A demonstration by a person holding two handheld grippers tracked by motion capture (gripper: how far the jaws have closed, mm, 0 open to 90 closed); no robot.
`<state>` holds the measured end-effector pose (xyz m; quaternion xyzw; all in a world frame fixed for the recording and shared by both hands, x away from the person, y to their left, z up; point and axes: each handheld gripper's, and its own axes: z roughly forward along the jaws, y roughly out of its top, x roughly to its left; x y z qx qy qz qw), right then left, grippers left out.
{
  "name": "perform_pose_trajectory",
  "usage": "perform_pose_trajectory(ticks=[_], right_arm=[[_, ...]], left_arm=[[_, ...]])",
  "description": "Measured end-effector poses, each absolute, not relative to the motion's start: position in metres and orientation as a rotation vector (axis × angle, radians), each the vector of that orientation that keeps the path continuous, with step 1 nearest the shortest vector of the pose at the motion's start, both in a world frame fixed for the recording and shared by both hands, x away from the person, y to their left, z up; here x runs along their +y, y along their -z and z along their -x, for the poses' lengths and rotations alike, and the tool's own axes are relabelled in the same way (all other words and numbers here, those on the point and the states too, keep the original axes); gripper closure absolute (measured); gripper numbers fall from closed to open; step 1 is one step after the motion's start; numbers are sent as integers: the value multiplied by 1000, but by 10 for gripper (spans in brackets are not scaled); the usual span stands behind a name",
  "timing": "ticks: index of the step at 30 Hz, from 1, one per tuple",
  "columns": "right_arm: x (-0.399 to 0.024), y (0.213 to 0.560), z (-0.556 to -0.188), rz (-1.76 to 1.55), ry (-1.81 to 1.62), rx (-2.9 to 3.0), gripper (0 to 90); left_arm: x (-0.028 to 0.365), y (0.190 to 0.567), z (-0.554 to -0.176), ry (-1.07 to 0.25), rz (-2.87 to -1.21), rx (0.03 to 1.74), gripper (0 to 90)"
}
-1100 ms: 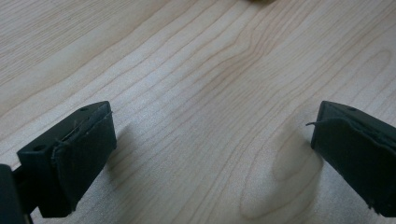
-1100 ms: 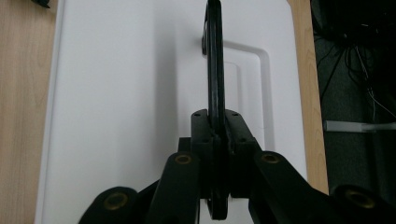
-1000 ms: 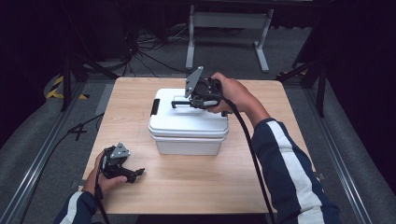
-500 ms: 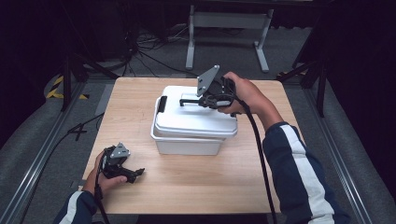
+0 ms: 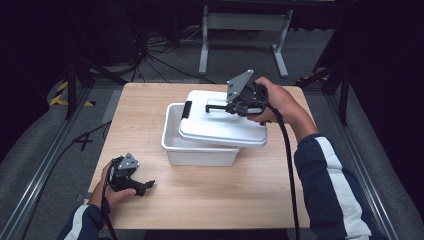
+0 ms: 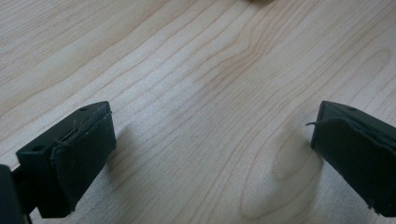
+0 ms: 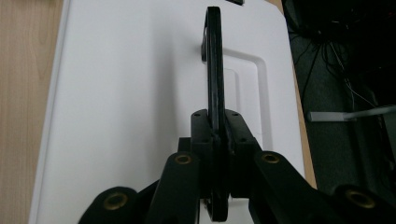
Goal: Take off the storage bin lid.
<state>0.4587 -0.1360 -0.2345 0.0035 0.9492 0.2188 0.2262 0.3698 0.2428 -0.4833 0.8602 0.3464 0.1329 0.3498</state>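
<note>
Showing a wooden table (image 5: pixel 210 200) from above, with a white lid (image 5: pixel 222 125) held clear of a white box (image 5: pixel 192 150) by its black handle (image 5: pixel 220 106). The right gripper (image 5: pixel 235 106) has its jaws pressed together on that handle; in the right gripper view the handle (image 7: pixel 215 70) stands on edge as a thin black bar, pinched between the two pads, with the lid's flat top (image 7: pixel 130 93) spread behind it. The lid sits tilted and offset toward the right of the box, so that it overhangs the box's right wall while the box's left part lies uncovered (its white interior shows there). A black latch (image 5: pixel 187 109) sits at the lid's left edge. The box stands near the middle of the table.

The left gripper (image 5: pixel 145 186) rests low at the near left of the table, well apart from the box, held in the person's left hand (image 5: pixel 112 187). In the left gripper view its jaws are spread wide over bare wood grain (image 6: pixel 205 116), with nothing between the pads (image 6: pixel 84 149) (each casts a soft shadow on the board)
</note>
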Motion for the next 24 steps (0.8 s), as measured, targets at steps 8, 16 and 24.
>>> perform_pose_trajectory(ticks=[8,16,24], right_arm=[[-166,222,-456,-66,-620,2581,848],[-207,218,-457,-158,-620,2564,847],[-243,217,-456,-239,-608,2520,847]], left_arm=[[243,483,-369,-345,-2226,904,5],[243,483,-369,-341,-2225,910,5],[243,483,-369,-341,-2226,910,5]])
